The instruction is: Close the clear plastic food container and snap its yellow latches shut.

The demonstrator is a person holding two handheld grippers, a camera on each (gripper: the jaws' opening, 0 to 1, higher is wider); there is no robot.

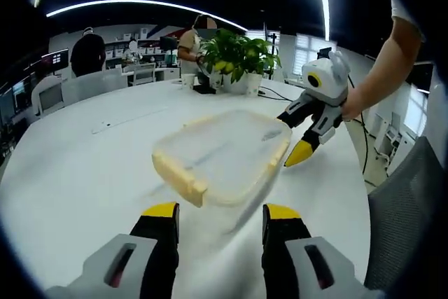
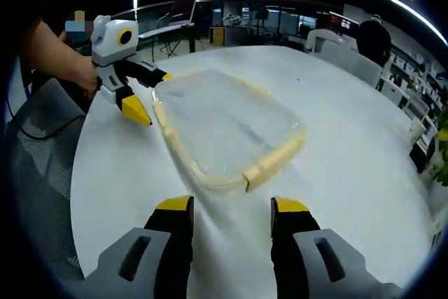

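Views face each other across the white tabletop, low and near; both share the container.

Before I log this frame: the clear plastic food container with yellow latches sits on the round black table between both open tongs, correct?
Not quite: the round table is white, as the left gripper view shows. The clear plastic food container with yellow latches does sit between both open tongs.

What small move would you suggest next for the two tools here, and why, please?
Probably bring the right tool in onto the nearest yellow latch and press it down. The lid already lies on the clear container, that tool hangs open just beside its edge, and the left tool sits open short of the near side.
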